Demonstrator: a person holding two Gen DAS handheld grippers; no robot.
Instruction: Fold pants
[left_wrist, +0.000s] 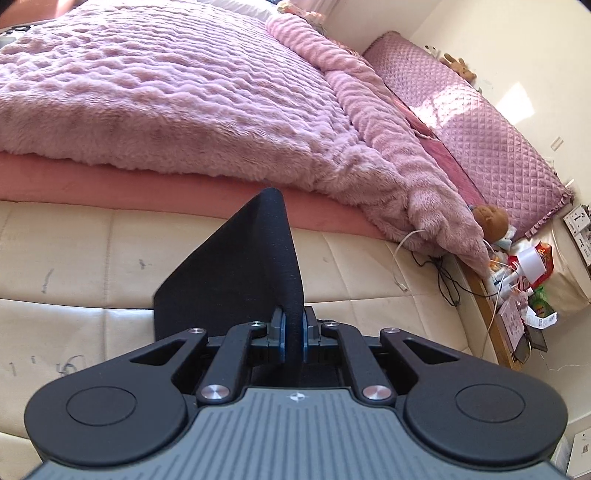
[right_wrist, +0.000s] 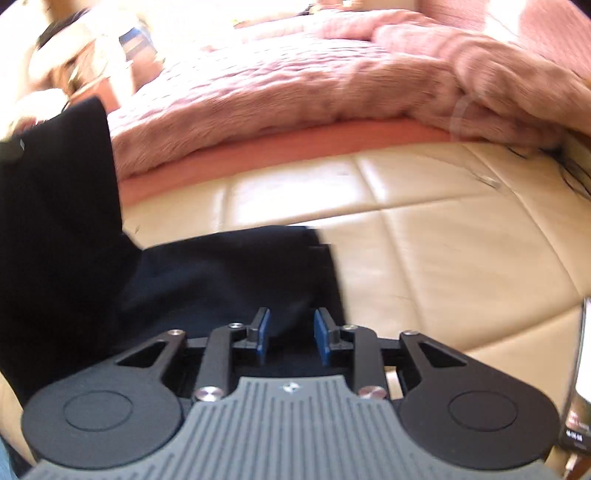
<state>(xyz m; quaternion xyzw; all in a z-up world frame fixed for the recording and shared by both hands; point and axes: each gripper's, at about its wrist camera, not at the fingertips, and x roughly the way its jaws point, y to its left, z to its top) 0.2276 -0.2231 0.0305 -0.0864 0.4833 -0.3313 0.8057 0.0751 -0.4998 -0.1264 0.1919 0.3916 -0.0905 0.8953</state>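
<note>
So we've got the left claw pinched tight on a fold of the black pants, with the blue pads squeezing the fabric from both sides. That held edge stands up in front of the left wrist camera like a dark sail, above the cream padded surface at the foot of the bed.

Over on the right side, our right claw has its jaws apart, blue pads clearly separated, and nothing is gripped between them. It sits right over the pants, which lie flat on the cream padded surface there, while the other end rises up at the left of the right wrist view. That view is pretty motion-blurred, so we can't tell whether the pads actually touch the cloth.

Behind all this is the fluffy pink blanket on the bed, with a quilted pink headboard at the right and a cluttered nightstand beside it.
</note>
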